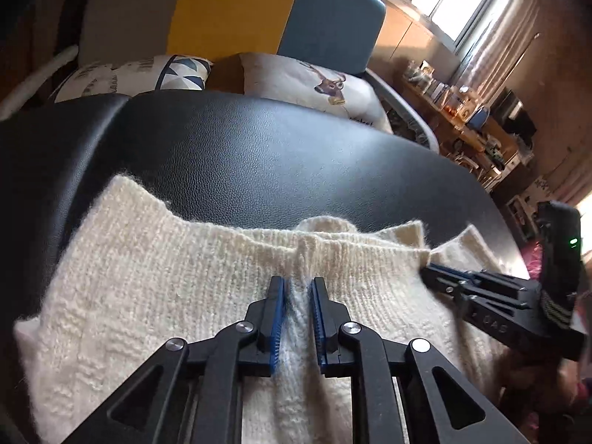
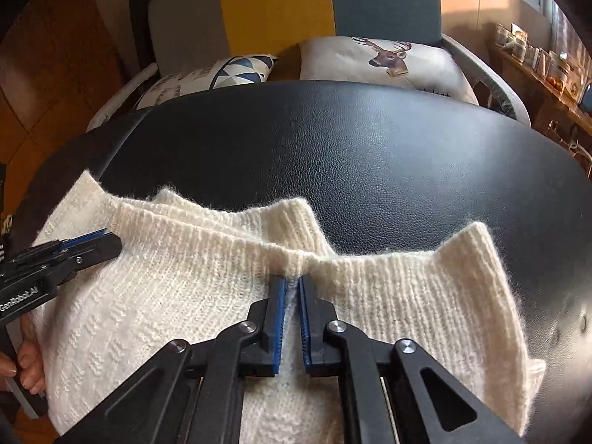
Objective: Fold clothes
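A cream knitted sweater [image 1: 155, 281] lies spread on a black leather surface [image 1: 259, 162], its ribbed edge toward the far side. My left gripper [image 1: 298, 282] is shut on a raised fold of the knit just below that ribbed edge. My right gripper [image 2: 294, 279] pinches a bunched ridge of the sweater [image 2: 177, 288] at the ribbing, jaws almost together. Each gripper shows in the other's view: the right gripper [image 1: 431, 272] at the sweater's right side, the left gripper [image 2: 107, 241] at its left side. Two ribbed corners [image 2: 470, 255] stick up past the edge.
Beyond the leather surface [image 2: 370, 170] stands a sofa [image 1: 236, 7] in grey, yellow and blue with a deer cushion [image 2: 388, 59] and a patterned cushion [image 1: 148, 74]. A cluttered wooden shelf [image 1: 473, 122] and bright windows are at right. A person's hand [image 2: 27, 366] holds the left gripper's handle.
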A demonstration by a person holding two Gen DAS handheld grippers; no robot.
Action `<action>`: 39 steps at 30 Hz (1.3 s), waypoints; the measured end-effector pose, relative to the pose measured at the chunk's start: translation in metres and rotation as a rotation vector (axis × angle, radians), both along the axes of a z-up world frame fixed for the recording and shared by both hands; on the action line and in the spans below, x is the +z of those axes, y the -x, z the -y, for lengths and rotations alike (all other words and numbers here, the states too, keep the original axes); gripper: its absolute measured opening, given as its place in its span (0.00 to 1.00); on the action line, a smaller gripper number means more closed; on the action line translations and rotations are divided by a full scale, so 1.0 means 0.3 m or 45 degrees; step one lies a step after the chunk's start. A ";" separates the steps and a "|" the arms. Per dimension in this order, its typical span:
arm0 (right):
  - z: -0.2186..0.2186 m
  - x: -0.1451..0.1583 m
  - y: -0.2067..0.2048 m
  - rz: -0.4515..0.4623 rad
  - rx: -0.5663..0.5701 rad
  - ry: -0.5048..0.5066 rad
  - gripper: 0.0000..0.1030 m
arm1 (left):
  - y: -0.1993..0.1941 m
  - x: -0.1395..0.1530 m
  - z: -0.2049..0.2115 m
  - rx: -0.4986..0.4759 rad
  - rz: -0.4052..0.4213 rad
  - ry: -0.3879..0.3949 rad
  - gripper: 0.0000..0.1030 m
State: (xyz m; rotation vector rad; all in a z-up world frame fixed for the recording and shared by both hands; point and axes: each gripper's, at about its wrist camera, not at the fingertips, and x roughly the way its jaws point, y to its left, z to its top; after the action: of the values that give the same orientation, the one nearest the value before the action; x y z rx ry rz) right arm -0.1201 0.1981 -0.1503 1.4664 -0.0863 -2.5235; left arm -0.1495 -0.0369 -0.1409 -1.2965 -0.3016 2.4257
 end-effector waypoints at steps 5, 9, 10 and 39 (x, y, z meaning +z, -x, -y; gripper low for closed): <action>-0.021 -0.007 -0.002 -0.017 -0.013 0.065 0.09 | 0.009 0.041 0.042 -0.049 -0.033 0.052 0.20; -0.038 -0.013 -0.004 -0.031 -0.023 0.118 0.09 | 0.077 -0.022 0.047 -0.038 0.072 0.184 0.20; -0.042 -0.014 -0.005 -0.034 -0.026 0.131 0.09 | 0.080 -0.026 0.054 -0.012 0.068 0.187 0.20; -0.659 0.014 -0.734 0.140 -0.152 0.903 0.36 | -0.368 0.151 -0.364 -0.455 -0.040 -0.069 0.38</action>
State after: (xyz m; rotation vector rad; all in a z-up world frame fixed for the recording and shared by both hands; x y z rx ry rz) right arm 0.1001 0.3959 -0.1461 1.3042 -0.9944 -2.1304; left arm -0.0390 0.0724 -0.0956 -1.1738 -0.1140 2.1197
